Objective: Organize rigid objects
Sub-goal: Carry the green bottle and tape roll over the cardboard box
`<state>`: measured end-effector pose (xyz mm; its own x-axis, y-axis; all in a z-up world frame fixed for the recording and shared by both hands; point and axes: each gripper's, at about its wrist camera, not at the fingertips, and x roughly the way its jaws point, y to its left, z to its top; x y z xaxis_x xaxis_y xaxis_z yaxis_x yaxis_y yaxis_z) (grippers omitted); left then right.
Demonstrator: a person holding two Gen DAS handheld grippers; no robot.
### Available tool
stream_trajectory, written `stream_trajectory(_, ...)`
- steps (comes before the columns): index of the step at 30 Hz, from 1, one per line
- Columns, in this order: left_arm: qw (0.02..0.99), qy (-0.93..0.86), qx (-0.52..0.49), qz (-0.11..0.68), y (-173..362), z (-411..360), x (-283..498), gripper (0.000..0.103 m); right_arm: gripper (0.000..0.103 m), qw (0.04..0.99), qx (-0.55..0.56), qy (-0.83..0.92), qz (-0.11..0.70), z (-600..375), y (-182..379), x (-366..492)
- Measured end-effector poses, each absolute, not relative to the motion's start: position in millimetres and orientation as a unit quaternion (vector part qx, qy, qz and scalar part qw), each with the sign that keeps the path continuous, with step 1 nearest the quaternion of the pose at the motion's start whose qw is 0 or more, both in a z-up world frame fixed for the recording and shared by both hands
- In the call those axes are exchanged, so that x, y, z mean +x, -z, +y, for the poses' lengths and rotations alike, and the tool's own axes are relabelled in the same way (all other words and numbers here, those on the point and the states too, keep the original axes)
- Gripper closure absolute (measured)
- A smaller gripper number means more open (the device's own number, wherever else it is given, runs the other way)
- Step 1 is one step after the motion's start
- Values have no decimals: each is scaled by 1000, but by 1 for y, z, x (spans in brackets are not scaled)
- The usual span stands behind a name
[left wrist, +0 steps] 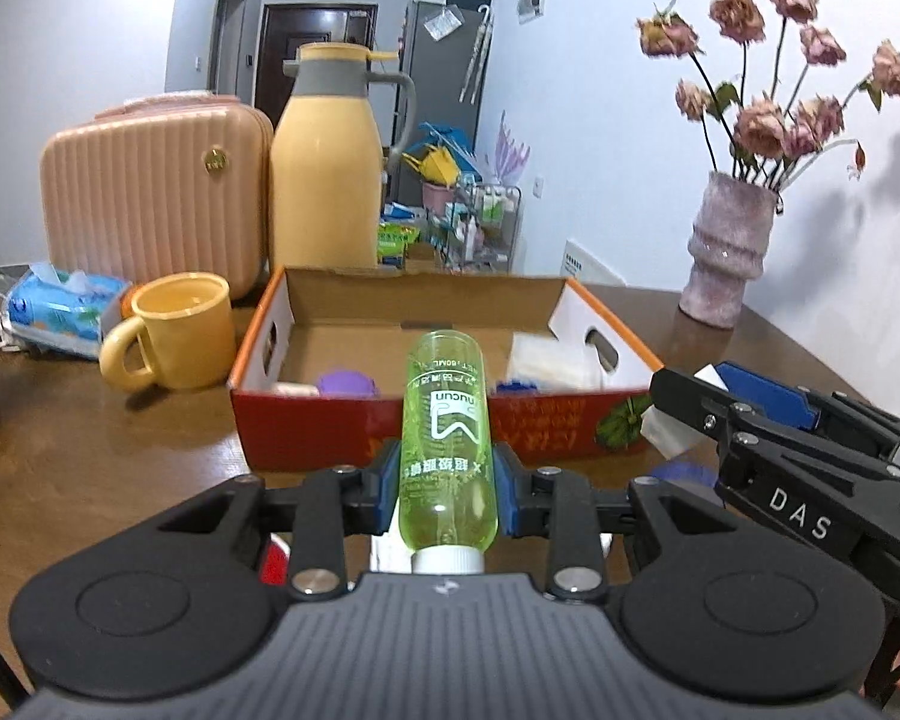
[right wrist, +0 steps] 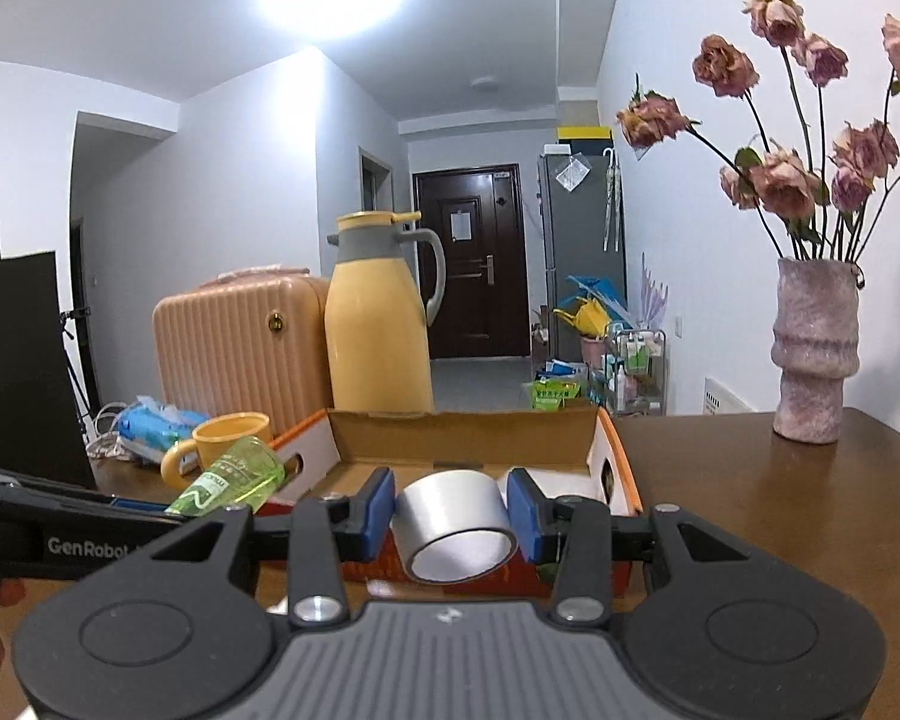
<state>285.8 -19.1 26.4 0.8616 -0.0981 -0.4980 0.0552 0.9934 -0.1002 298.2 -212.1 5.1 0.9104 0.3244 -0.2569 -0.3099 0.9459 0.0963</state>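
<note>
My left gripper [left wrist: 448, 474] is shut on a clear green bottle [left wrist: 448, 432] with a white cap, its base pointing toward the cardboard box [left wrist: 360, 426]. The box is open-topped, red at the front with orange rims, and holds a purple lid [left wrist: 347, 384] and a white packet [left wrist: 549, 360]. My right gripper [right wrist: 450, 507] is shut on a roll of silver tape [right wrist: 453, 525], held just in front of the cardboard box [right wrist: 621, 468]. The right gripper [left wrist: 768, 420] shows at the right of the left wrist view, the green bottle [right wrist: 231, 477] at the left of the right wrist view.
On the brown table [left wrist: 90, 450] stand a yellow mug [left wrist: 177, 330], a yellow thermos jug [left wrist: 327, 162], a pink ribbed case [left wrist: 150, 198], a tissue pack [left wrist: 57, 309] and a vase of dried roses [left wrist: 726, 252]. A black bag [right wrist: 21, 372] stands at the far left.
</note>
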Motion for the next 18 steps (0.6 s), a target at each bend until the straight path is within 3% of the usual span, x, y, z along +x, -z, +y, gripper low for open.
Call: stream_trajectory(18, 970, 36, -55, 234, -56, -4, 348, 71, 63, 983, 28, -137, 122, -180, -34, 350)
